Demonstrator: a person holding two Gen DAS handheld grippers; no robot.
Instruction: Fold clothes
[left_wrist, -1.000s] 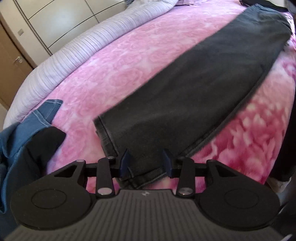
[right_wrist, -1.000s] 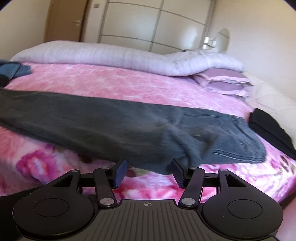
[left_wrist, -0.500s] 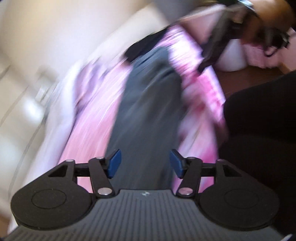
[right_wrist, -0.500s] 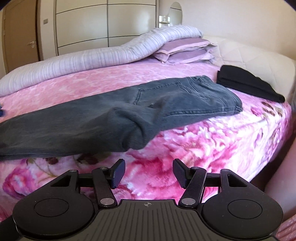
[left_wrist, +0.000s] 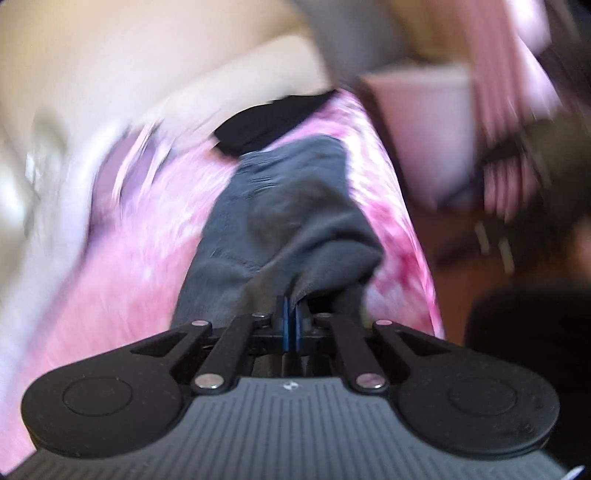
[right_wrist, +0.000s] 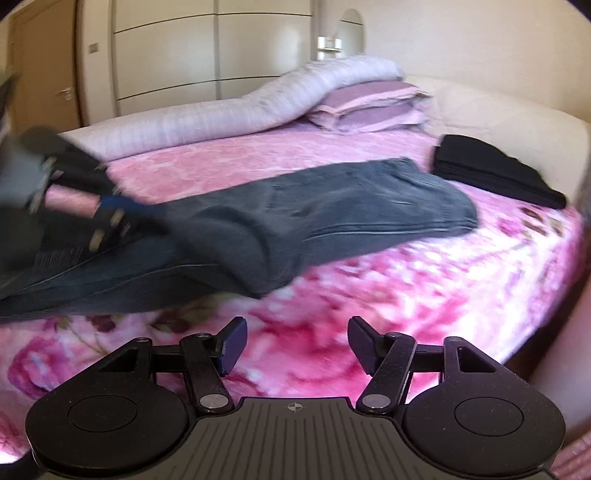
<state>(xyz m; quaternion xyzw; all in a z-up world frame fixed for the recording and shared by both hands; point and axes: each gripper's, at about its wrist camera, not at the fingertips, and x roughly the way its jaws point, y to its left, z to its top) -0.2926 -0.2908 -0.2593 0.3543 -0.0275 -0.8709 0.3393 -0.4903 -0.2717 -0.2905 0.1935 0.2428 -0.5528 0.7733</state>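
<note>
The dark grey jeans (right_wrist: 332, 206) lie along the near edge of the bed (right_wrist: 406, 295), waistband toward the headboard end, with one leg doubled back over them in a thick roll. The left hand-held gripper (left_wrist: 290, 317) is clenched on a fold of the jeans' denim, blue pads pressed together with cloth pinched between them. The right hand-held gripper (right_wrist: 293, 345) hangs over the pink floral blanket at the near edge, jaws opening with nothing between them. A folded black garment (right_wrist: 491, 177) rests near the headboard corner.

pink bed (right_wrist: 406, 295), cream wardrobe (right_wrist: 207, 48)
</note>
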